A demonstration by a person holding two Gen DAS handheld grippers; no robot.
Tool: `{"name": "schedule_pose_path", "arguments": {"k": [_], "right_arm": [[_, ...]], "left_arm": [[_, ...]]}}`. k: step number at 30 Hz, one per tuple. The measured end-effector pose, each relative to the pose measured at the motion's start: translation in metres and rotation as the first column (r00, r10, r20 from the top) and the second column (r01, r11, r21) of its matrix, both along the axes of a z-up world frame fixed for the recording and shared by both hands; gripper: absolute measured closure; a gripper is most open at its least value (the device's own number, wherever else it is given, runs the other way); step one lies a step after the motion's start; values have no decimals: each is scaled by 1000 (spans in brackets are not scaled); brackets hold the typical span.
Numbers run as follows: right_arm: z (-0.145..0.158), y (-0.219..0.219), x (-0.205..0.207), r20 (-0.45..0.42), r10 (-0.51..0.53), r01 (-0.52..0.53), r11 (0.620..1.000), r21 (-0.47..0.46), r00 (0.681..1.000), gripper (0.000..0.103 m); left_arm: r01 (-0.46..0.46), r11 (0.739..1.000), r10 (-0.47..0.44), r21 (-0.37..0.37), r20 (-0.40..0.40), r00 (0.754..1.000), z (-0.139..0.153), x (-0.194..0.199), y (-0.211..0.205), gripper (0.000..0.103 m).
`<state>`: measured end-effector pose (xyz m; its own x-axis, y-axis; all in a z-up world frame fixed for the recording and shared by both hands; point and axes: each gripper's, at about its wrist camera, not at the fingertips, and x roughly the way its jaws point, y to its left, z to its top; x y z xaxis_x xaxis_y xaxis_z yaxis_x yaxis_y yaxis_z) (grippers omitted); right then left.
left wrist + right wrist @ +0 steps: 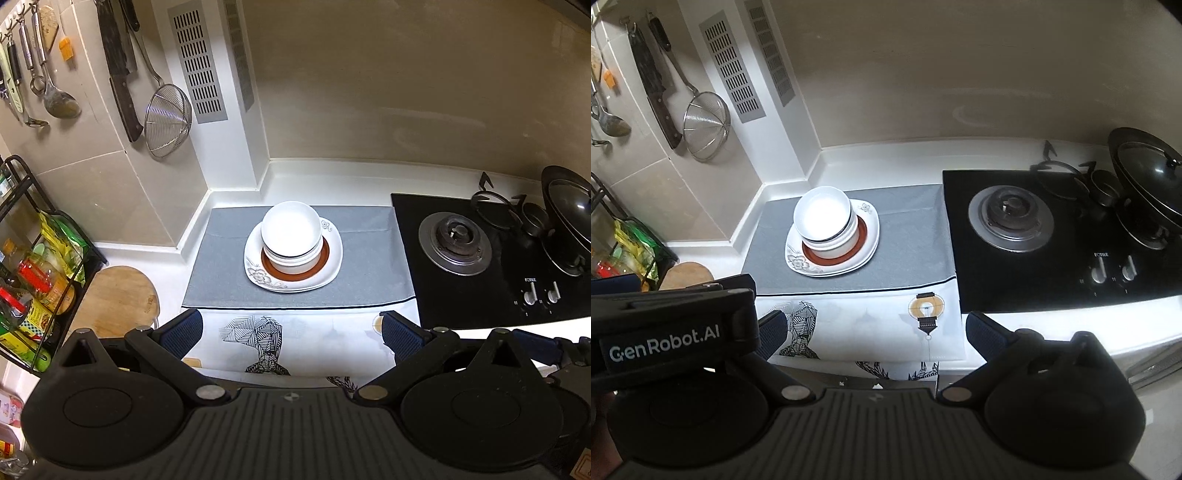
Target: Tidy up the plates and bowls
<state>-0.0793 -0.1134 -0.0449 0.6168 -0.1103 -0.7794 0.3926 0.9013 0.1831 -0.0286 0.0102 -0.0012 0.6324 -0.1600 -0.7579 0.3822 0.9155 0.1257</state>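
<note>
Both tongs hang back near the front edge of the counter, w/ nothing in them. The left gripper (pixel 291 332) has its jaws wide apart, and the right gripper (pixel 873 328) is wide too.

The dishes sit in 1 pile on the gray mat (pixel 369 258), in the middle of it, well apart from both tongs. The pile looks neat: bowls on top, plates under. So I think the tidy-up is at its very start or its very end; can't tell which from here. If more is to be done, the next move needs 1 gripper to go fwd to the pile and close on the rim of the top bowl (pixel 290 229), gently, so the pile doesn't tip.

Count: white bowls, about 3 nested, hard to be sure. 1 brown-rim plate (pixel 325 260) under them. At the bottom, flower plates (pixel 258 273), prob. 2, since 2 edges show in the right view. Next to the mat is 1 stove (pixel 480 258) w/ 2 knobs.
</note>
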Motion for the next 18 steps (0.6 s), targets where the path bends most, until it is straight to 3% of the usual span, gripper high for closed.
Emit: {"name": "schedule_pose_path", "arguments": {"k": [18], "right_arm": [[-18, 0, -31, -8, -97, 98, 994, 45, 995, 1]], "left_arm": [[97, 994, -96, 54, -13, 995, -13, -15, -8, 0]]}}
